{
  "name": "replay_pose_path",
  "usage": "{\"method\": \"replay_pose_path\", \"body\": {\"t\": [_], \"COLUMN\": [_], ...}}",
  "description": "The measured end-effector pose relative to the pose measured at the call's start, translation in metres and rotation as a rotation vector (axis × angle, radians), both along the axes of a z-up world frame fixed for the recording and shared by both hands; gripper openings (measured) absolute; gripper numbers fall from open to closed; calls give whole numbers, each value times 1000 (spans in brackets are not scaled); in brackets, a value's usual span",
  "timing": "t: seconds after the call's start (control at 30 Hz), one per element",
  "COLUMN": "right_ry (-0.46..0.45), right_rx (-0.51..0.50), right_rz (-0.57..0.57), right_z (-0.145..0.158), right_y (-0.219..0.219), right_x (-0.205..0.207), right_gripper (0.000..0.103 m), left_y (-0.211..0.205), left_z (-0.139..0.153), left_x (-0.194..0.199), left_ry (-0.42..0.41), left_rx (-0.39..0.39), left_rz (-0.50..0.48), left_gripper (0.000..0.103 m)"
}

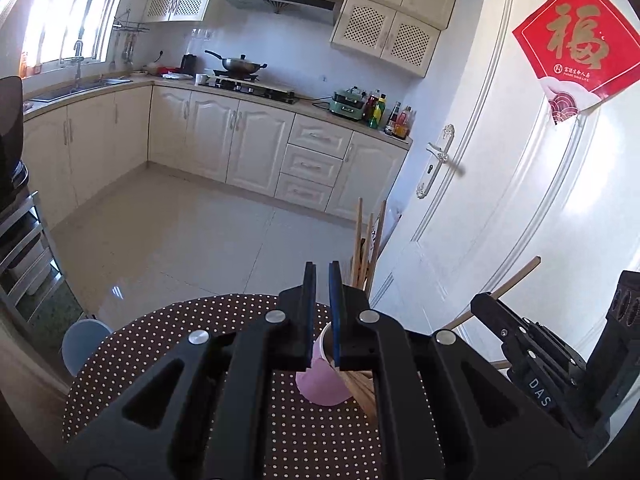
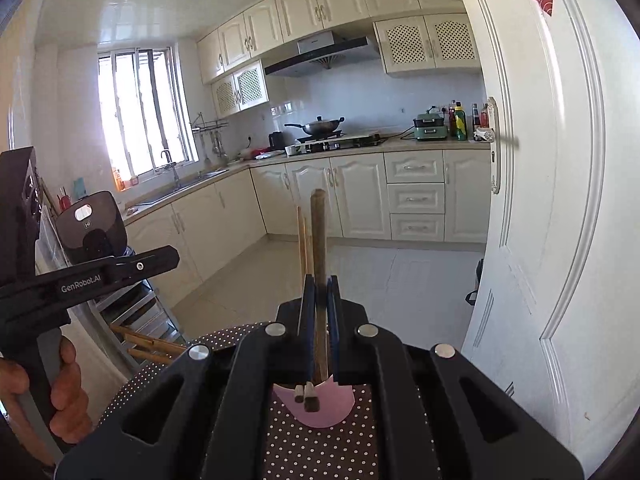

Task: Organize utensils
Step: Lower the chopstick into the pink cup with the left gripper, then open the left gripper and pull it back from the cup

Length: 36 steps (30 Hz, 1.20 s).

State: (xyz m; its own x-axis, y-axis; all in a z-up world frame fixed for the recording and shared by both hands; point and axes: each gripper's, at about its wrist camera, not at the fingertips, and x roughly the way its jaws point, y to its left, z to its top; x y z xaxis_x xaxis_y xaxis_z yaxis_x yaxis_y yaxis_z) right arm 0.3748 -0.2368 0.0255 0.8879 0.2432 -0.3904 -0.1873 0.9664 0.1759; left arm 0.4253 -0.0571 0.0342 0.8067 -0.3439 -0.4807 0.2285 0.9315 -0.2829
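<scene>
We are holding a pair of chopsticks point(image 2: 318, 280) pinched in the right gripper point(image 2: 319, 300) at the frame's centre, lowering them slowly and upright into the pink cup point(image 1: 320, 384) at lower centre, while the closed left gripper point(image 1: 322, 280) is pinching the cup's rim.

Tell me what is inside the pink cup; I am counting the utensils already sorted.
The pink cup on the dotted tablecloth holds several wooden chopsticks sticking upward. The black left tongs cover the cup's mouth and interior, so an exact count is not possible.
</scene>
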Motion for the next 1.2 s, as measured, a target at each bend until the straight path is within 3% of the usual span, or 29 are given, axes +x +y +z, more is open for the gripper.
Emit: {"method": "replay_pose_path", "body": {"t": [0.47,1.0,1.03,1.07,1.13,1.2], "right_ry": [54,39,34,28,24,13], "right_rx": [34,46,41,34,20,-1], "right_rz": [21,30,31,36,46,51], "right_z": [-6,13,16,18,20,19], "right_y": [-1,-4,-3,-1,2,6], "right_x": [2,-47,-53,-59,-70,-84], "right_gripper": [8,18,18,19,19,19], "left_y": [6,15,16,18,21,21], "left_z": [-3,8,8,9,11,13], "left_x": [-14,-67,-72,-78,-97,-113], "left_ry": [5,-19,-21,-28,-76,-112], "left_rx": [32,90,93,96,99,128], "left_rz": [4,24,23,27,57,61], "left_gripper": [7,7,13,37,74,74]}}
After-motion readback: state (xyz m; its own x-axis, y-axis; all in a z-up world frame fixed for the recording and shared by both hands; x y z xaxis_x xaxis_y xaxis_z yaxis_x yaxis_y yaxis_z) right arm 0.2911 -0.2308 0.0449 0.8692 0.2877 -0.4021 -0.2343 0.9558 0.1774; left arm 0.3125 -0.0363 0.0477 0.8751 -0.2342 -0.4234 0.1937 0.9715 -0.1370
